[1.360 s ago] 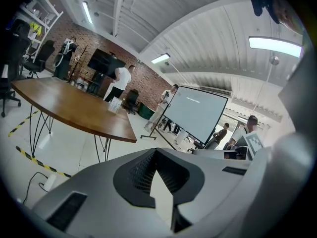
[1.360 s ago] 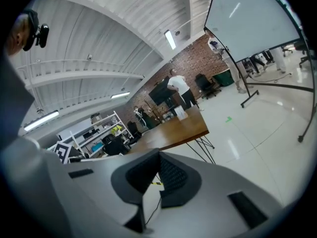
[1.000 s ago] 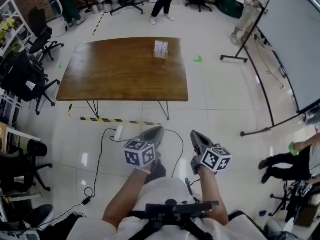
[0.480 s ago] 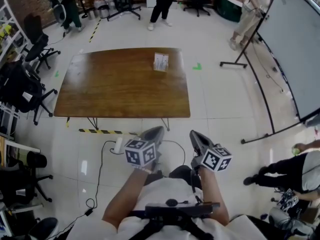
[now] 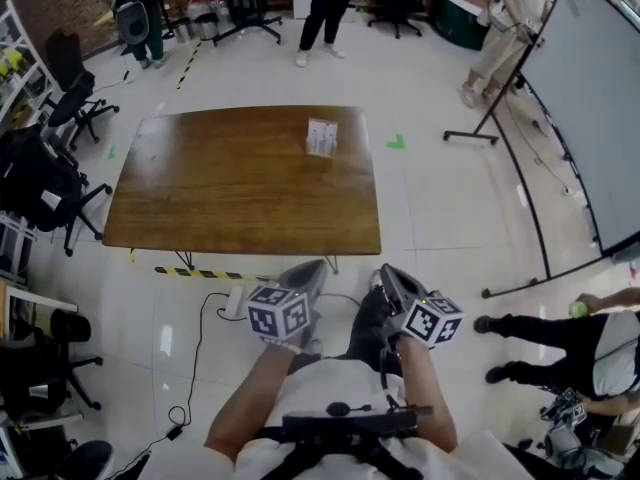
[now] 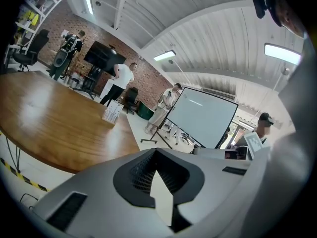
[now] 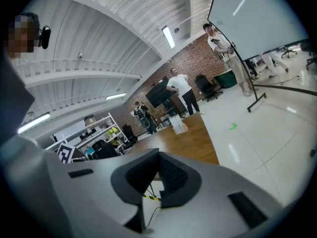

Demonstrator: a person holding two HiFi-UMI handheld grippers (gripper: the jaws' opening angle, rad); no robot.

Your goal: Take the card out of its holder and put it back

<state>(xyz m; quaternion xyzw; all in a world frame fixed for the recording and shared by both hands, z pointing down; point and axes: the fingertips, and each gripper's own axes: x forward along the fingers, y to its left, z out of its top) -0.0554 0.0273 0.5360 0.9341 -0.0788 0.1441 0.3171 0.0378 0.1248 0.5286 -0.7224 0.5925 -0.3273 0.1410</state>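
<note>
A white card in its clear holder [image 5: 322,136] stands upright near the far right edge of the brown wooden table [image 5: 240,188]. Both grippers are held close to the person's body, well short of the table's near edge and over the floor. The left gripper [image 5: 316,265] is shut with nothing in it, and the right gripper [image 5: 386,269] is shut and empty too. From the left gripper view the card holder [image 6: 112,112] shows far off on the table [image 6: 49,118]. The right gripper view has the card holder [image 7: 179,123] small in the distance.
Office chairs and a dark bag [image 5: 40,178] crowd the table's left side. A whiteboard on a stand [image 5: 590,88] runs along the right. Several people stand beyond the table [image 5: 325,8], and one person [image 5: 560,328] walks at the right. A cable [image 5: 200,338] and striped tape [image 5: 200,273] lie on the floor.
The table and card holder have slid lower in the head view and look nearer. Both grippers keep their place before the body. The person at the right has walked on.
</note>
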